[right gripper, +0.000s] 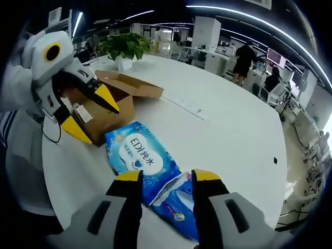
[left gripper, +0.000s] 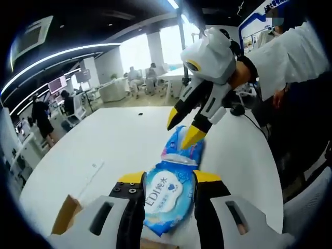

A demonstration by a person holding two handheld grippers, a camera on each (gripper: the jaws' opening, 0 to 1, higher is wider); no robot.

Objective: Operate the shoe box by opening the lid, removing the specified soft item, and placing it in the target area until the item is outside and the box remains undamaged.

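Note:
A blue wet-wipes pack (right gripper: 139, 155) with a white label lies flat on the white table (right gripper: 228, 124), beside the open brown shoe box (right gripper: 111, 111). My right gripper (right gripper: 167, 176) stands open with the pack's near end between its jaws. My left gripper (left gripper: 168, 177) is open too, its jaws on either side of the pack (left gripper: 167, 193) at its other end. In the left gripper view the right gripper (left gripper: 183, 127) comes down from the upper right, yellow tips apart over the pack's far end. The left gripper (right gripper: 91, 113) shows in front of the box, tips spread wide.
The box's lid flap (right gripper: 136, 84) lies open toward a potted plant (right gripper: 124, 46). A box corner (left gripper: 65, 215) sits at my lower left. A socket strip (right gripper: 188, 107) is set in the table. A person's white sleeve (left gripper: 290, 57) holds the right gripper. People and desks are far behind.

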